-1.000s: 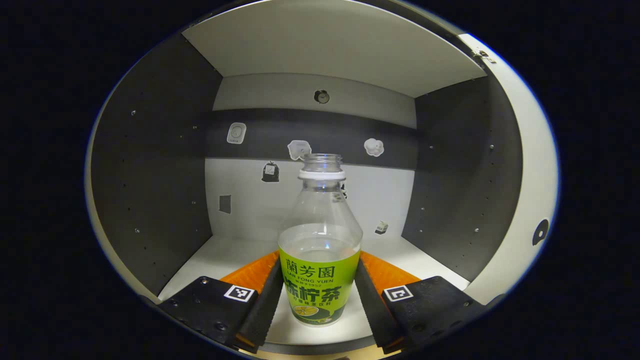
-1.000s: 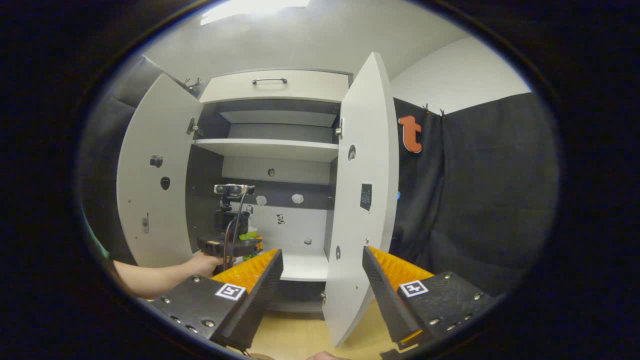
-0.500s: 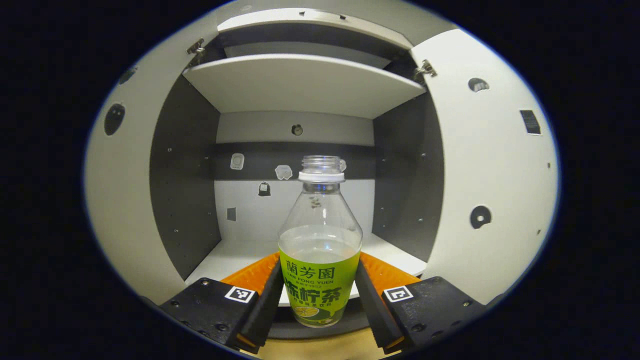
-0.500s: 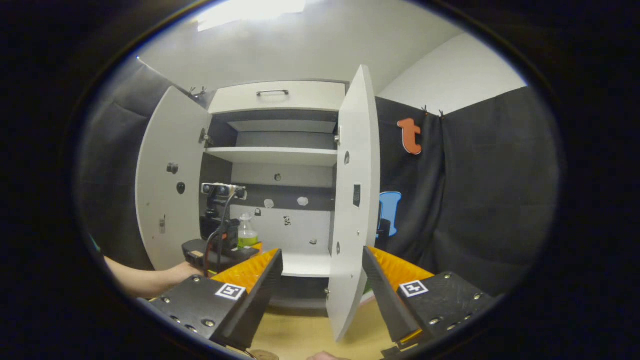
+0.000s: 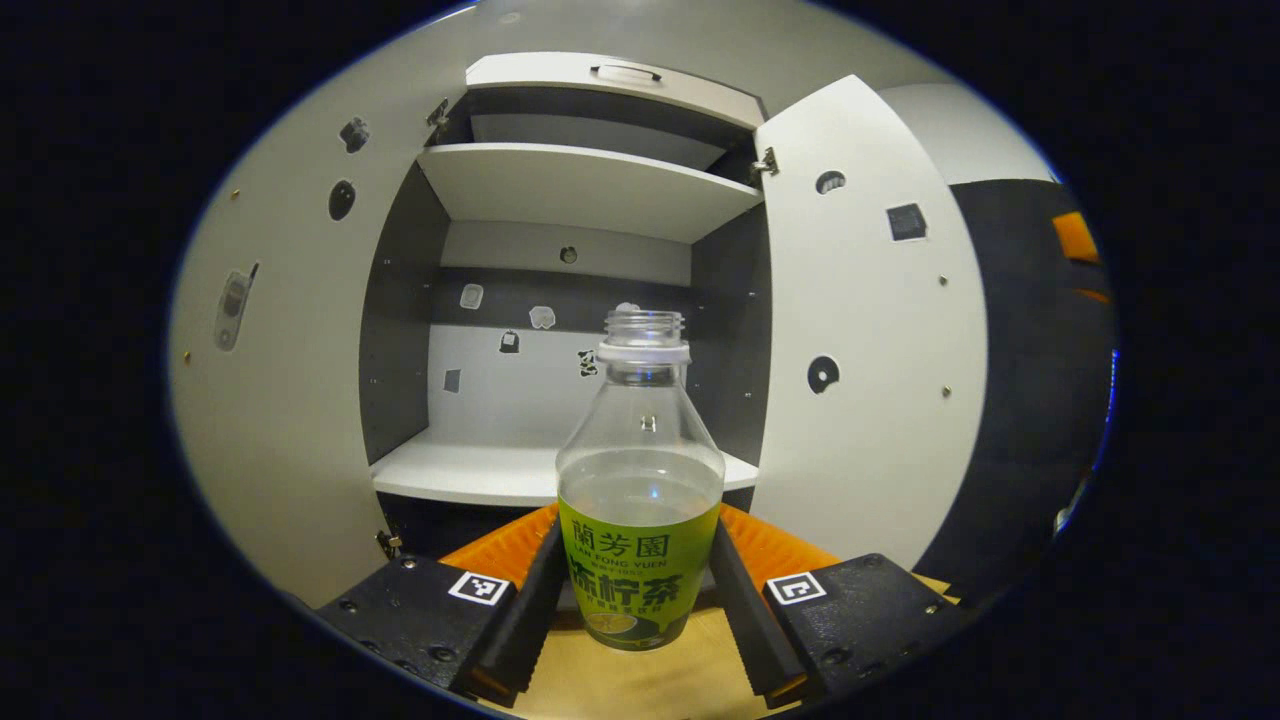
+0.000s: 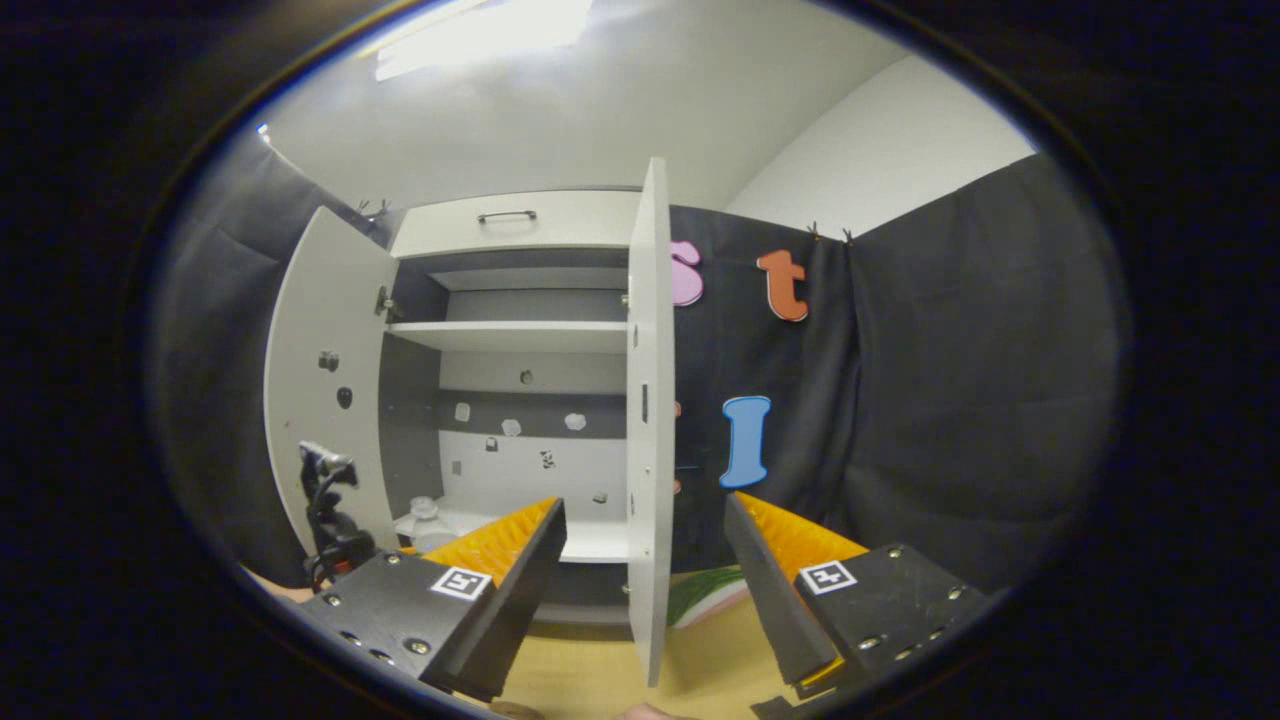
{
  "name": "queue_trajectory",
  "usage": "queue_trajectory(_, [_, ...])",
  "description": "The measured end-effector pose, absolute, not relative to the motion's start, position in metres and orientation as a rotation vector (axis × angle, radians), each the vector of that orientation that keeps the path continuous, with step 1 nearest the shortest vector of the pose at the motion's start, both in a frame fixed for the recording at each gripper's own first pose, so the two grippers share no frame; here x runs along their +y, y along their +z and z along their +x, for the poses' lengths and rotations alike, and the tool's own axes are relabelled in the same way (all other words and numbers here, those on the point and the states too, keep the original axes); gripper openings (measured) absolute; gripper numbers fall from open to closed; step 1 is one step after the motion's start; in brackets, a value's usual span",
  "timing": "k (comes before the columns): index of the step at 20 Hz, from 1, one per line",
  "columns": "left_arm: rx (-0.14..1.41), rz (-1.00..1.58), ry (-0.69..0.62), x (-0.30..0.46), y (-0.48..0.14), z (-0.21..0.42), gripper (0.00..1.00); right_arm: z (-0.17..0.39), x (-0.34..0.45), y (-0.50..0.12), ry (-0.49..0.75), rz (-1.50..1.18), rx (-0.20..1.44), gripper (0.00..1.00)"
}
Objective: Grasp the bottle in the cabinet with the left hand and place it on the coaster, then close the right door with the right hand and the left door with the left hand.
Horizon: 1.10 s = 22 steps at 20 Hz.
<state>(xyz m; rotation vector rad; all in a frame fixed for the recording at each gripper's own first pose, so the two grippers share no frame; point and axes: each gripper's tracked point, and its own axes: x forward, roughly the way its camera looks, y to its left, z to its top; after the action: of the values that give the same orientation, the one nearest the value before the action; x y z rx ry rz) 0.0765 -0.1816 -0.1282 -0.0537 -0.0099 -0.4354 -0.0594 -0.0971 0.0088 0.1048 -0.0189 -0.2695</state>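
The left gripper (image 5: 640, 600) is clamped on the upright bottle (image 5: 640, 500) at twelve o'clock — clear of the cabinet (image 5: 560, 470), coaster unseen — while the right gripper (image 6: 645, 580), jaws apart, faces the right door's (image 6: 650, 420) edge.

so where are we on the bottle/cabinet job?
Done: the left gripper is shut on the tea bottle and has it outside the cabinet. In hand: carrying it over the wooden table. Left: placing it on the coaster, then closing the right door and left door; both stand open.
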Motion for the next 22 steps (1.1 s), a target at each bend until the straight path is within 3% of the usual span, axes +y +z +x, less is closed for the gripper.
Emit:
queue_trajectory(9, [0.038,-0.023,-0.563,-0.19,-0.211,-0.021,0.78,-0.068,-0.126,0.009,-0.299,0.098,0.025,0.99])
queue_trajectory(11, [0.063,-0.049,-0.586,-0.196,-0.23,-0.035,0.78,-0.065,-0.134,0.01,-0.325,0.107,0.033,0.96])
queue_trajectory(22, [0.18,-0.056,-0.585,-0.189,-0.34,-0.055,0.79,-0.048,-0.145,0.014,-0.408,0.153,0.07,0.99])
